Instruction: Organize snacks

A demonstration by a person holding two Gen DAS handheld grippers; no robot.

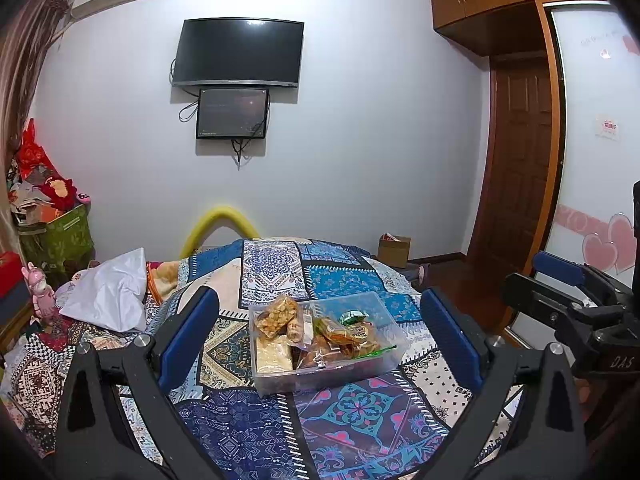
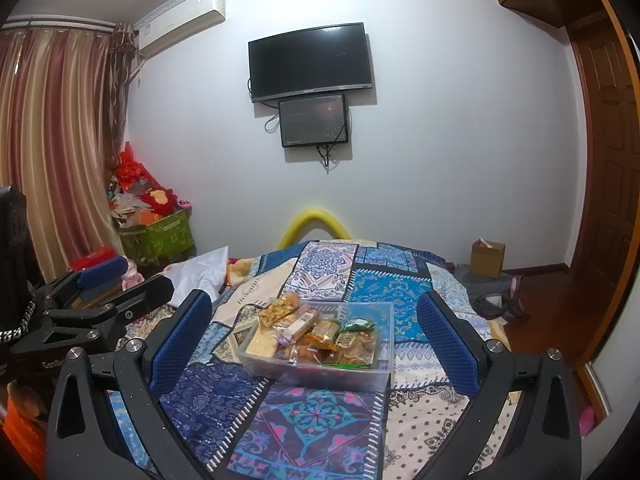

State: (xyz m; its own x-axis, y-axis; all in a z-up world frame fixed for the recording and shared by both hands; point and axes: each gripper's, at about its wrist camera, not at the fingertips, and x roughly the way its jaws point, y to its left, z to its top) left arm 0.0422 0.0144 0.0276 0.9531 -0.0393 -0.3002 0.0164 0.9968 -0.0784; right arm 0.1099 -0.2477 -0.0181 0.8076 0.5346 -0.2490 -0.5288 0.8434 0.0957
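A clear plastic box (image 1: 384,360) (image 2: 376,376) sits on the patterned bedspread, filled with several wrapped snacks. Among them are a bag of golden nuggets (image 1: 276,316) (image 2: 280,308), a pale yellow block (image 1: 274,354) and a small green packet (image 1: 354,316) (image 2: 360,325). My left gripper (image 1: 320,332) stands open above the bed, well short of the box, nothing between its blue pads. My right gripper (image 2: 314,330) is open too, likewise back from the box and empty. Each gripper appears at the edge of the other's view: the right one (image 1: 560,280), the left one (image 2: 112,276).
The bedspread (image 1: 340,420) (image 2: 320,420) covers the bed around the box. A white cloth (image 1: 112,288) (image 2: 200,272) lies at the left. A green bin of clutter (image 1: 56,232) (image 2: 156,232) stands by the curtain. A cardboard box (image 1: 394,250) (image 2: 488,258) sits on the floor near the wooden door (image 1: 520,160).
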